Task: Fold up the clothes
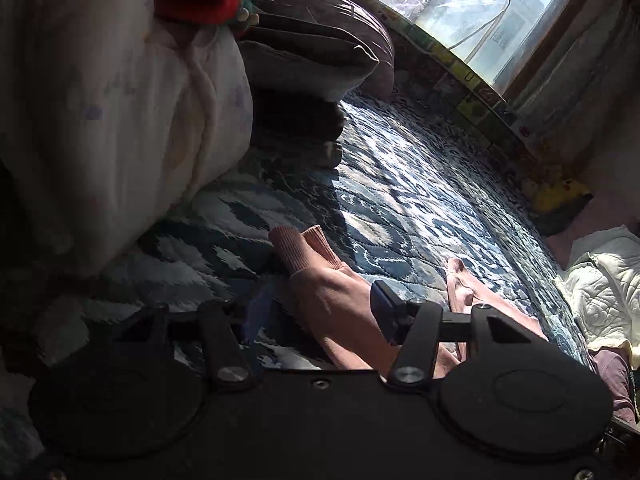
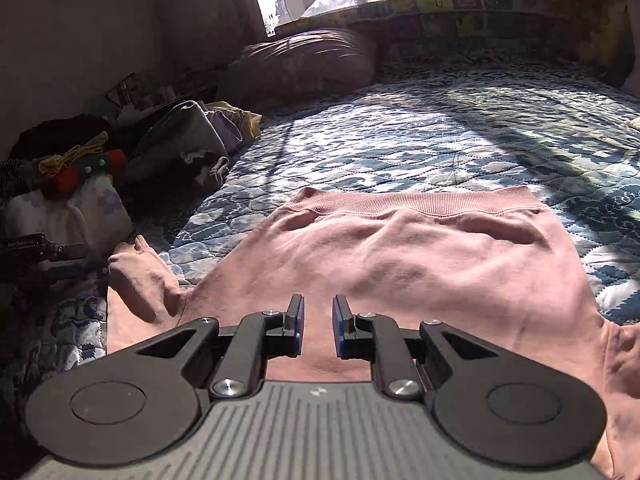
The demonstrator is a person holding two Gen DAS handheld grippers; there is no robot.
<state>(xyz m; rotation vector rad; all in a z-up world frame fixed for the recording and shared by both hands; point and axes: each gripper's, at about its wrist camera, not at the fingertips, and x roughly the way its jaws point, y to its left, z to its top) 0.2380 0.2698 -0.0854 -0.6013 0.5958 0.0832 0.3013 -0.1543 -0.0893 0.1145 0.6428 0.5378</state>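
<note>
A pink sweatshirt (image 2: 400, 260) lies flat on the blue patterned quilt (image 2: 400, 140), its ribbed hem (image 2: 416, 200) at the far side. My right gripper (image 2: 319, 320) hovers over the near middle of it, open by a narrow gap with nothing between the fingers. One sleeve (image 2: 140, 280) lies crumpled at the left. In the left wrist view that sleeve (image 1: 320, 280) runs between my fingers, its cuff (image 1: 296, 244) pointing away. My left gripper (image 1: 316, 308) stands wide open around the sleeve, not closed on it. The left gripper (image 2: 40, 252) also shows at the left edge of the right wrist view.
A white floral bedding bundle (image 1: 120, 100) with a red toy (image 1: 196, 0) sits left. Brown pillows (image 2: 304, 64) lie below the window (image 1: 500, 12). A pile of clothes (image 2: 180, 140) lines the wall. A yellow plush (image 1: 556, 196) and cream quilt (image 1: 600, 288) lie right.
</note>
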